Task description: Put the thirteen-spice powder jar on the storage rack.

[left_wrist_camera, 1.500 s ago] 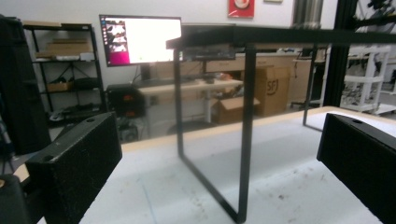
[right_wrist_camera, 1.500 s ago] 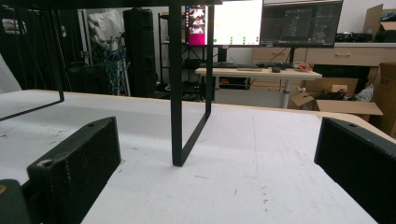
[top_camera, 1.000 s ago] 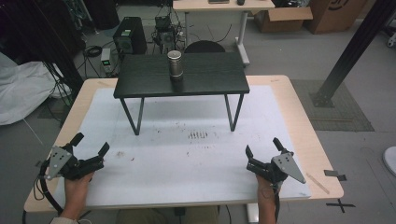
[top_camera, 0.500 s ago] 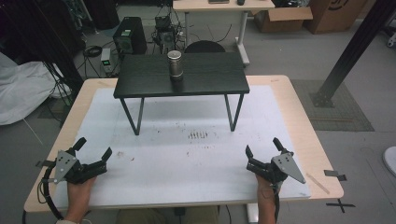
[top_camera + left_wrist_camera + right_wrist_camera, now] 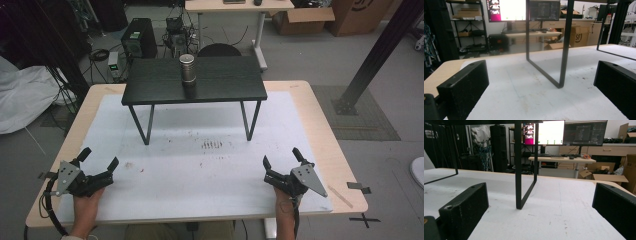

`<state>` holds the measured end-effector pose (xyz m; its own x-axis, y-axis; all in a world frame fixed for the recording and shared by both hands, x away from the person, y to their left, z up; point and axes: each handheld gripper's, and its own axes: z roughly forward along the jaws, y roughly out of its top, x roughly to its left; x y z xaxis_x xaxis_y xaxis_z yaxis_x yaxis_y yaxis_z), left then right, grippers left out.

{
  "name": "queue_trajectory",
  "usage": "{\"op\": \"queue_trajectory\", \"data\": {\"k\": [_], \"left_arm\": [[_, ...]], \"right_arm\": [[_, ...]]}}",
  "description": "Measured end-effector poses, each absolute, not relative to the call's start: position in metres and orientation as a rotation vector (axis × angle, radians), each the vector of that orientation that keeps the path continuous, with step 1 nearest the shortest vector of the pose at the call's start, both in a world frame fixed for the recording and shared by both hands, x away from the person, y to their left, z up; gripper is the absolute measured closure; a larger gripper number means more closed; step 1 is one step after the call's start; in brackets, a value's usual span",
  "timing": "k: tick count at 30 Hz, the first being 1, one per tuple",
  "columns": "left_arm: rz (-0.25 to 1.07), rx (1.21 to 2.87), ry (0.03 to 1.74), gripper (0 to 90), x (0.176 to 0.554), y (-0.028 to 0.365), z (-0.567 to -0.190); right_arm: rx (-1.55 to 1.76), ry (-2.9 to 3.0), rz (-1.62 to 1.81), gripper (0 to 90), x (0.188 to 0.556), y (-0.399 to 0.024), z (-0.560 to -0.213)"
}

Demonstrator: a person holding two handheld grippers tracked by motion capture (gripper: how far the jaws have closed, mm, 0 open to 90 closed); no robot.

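The left hand-held gripper [image 5: 97, 159] and right hand-held gripper [image 5: 281, 159] rest low on the white-covered table [image 5: 210, 170], jaws spread wide, gripping nothing. Ahead and between them stands a small black stand [image 5: 195, 86]. A metal cup [image 5: 187, 68] sits upright on its top, well apart from both.

Even, fairly dim overhead light is falling on the white mat [image 5: 210, 165]; the small black table [image 5: 195, 82] is casting only a soft shadow beneath. The high view is looking slightly soft and grainy. In both gripper views the monitor [image 5: 551, 132] is blowing out, near jaws are blurring, and edges are possibly bowing.
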<state>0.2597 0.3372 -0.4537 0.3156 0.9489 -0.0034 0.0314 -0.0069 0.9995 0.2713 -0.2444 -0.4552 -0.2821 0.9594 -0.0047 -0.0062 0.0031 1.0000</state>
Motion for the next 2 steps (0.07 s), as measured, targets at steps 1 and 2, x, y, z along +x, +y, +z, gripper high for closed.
{"op": "queue_trajectory", "data": {"k": [1, 2], "left_arm": [[0.955, 1.37, 0.991, 0.2, 0.2598, 0.3372, -0.4537], [0.955, 1.37, 0.991, 0.2, 0.2598, 0.3372, -0.4537]], "right_arm": [[1.053, 1.414, 1.417, 0.2, 0.2713, -0.2444, -0.4551], [1.053, 1.414, 1.417, 0.2, 0.2713, -0.2444, -0.4551]]}}
